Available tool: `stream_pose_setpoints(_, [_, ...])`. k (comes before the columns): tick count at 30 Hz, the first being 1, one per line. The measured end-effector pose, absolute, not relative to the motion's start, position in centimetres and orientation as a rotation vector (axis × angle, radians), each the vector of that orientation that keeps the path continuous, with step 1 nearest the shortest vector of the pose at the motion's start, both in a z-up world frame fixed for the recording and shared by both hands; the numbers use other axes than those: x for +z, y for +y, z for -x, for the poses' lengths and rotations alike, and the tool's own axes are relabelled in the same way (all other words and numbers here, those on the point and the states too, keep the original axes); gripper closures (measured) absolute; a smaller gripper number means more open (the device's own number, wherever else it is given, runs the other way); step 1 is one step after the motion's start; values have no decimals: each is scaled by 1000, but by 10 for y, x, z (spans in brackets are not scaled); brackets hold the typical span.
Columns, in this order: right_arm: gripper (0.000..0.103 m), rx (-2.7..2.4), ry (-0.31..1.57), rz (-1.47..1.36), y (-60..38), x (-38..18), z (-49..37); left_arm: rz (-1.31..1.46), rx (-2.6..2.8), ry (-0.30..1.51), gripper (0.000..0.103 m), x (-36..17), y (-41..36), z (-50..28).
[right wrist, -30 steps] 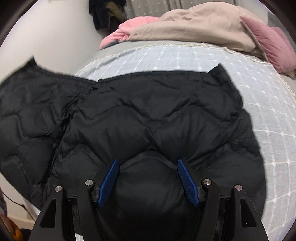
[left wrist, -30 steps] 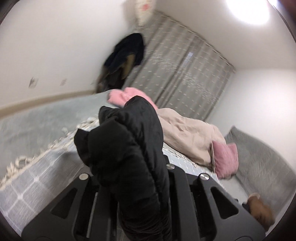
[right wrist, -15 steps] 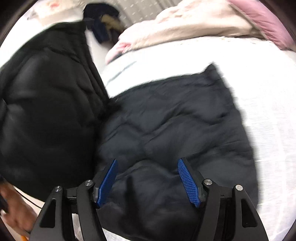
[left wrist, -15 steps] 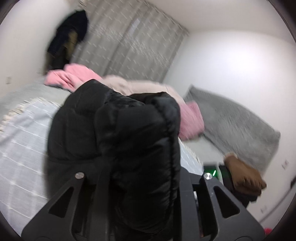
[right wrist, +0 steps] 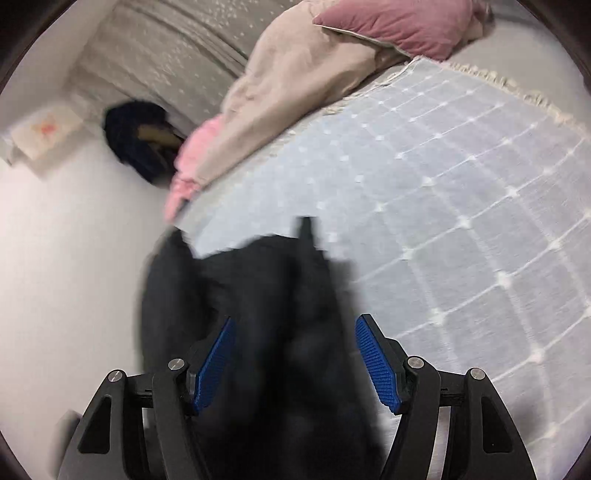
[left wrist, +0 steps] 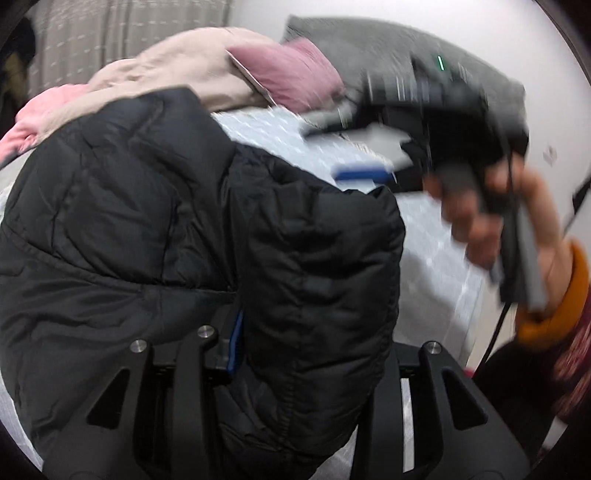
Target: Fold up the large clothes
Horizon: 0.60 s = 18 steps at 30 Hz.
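Observation:
A black puffer jacket [left wrist: 155, 229] lies bunched on the pale checked bedspread [left wrist: 280, 136]. My left gripper [left wrist: 310, 347] has a thick fold of it between its fingers. The jaws are opening, and the fold still fills the gap against the blue left pad [left wrist: 235, 343]; the right pad is hidden. My right gripper [right wrist: 295, 365] stands open just over the blurred jacket [right wrist: 266, 314], its blue pads [right wrist: 376, 365] clear of the cloth. The left wrist view also shows the right gripper [left wrist: 351, 155], blurred, in a person's hand [left wrist: 480, 214] with an orange cuff [left wrist: 561, 306].
A beige duvet [right wrist: 295, 74], a pink pillow [right wrist: 399, 22] and a pink cloth [right wrist: 188, 173] are piled at the far side of the bedspread [right wrist: 443, 221]. Dark clothes [right wrist: 136, 144] hang by the grey curtain [right wrist: 166, 48]. A grey padded headboard [left wrist: 369, 44] stands beyond the pillow.
My left gripper has swung to the right and down with the jacket fold, and its jaws have widened. My right gripper has shifted sideways over the jacket, still equally open.

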State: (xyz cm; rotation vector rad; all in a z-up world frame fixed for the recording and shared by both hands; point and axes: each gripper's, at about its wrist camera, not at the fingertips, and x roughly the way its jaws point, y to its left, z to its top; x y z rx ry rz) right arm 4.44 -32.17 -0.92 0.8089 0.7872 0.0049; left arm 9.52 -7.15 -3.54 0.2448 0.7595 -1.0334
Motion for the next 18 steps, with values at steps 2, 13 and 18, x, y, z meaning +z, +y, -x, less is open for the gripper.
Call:
stream_pose_setpoints(2, [34, 71, 774, -863, -319, -8, -44, -268, -1043, 762, 63, -36, -70, -89])
stream_pose_setpoints(13, [33, 221, 888, -909, -279, -12, -86, -334, -1151, 768, 32, -17, -62, -65])
stream_pose_setpoints(18, [61, 172, 933, -718, -261, -24, -101, -379, -1204, 722, 28, 13, -35, -48])
